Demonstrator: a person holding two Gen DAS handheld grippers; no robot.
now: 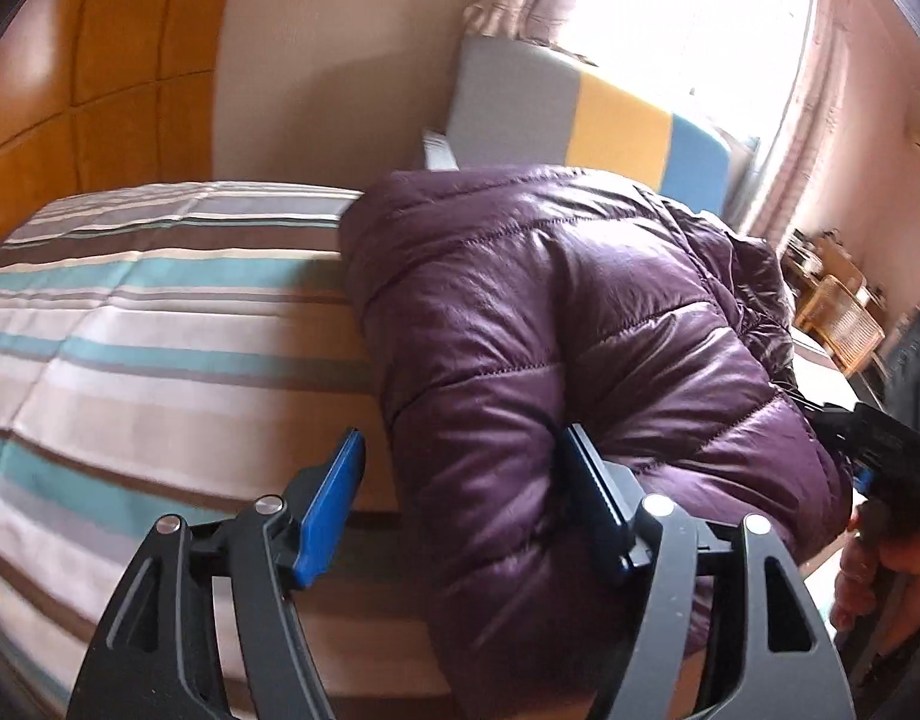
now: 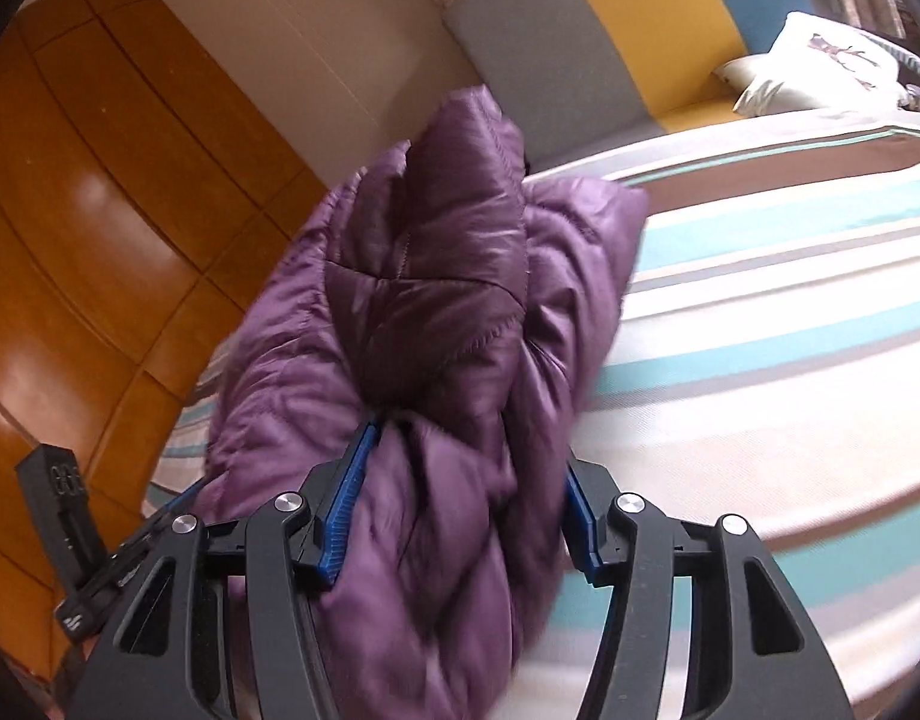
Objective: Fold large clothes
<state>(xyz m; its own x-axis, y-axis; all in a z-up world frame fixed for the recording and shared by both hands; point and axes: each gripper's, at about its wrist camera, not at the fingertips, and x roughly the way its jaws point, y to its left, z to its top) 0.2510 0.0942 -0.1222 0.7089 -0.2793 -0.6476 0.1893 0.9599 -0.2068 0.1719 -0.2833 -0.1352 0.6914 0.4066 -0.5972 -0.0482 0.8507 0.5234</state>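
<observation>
A purple quilted puffer jacket lies bunched on the striped bed. My left gripper has its jaws wide apart; its right finger presses into the jacket's side and part of the jacket bulges between the jaws. In the right wrist view the jacket rises in a thick bundle. My right gripper has its jaws around a thick fold of it, with both blue pads against the fabric. The right gripper and the hand that holds it also show in the left wrist view.
A grey, yellow and blue headboard cushion stands behind the bed, below a bright window. A wooden wardrobe is at the left. A white pillow lies at the bed's far end. Wicker furniture stands at the right.
</observation>
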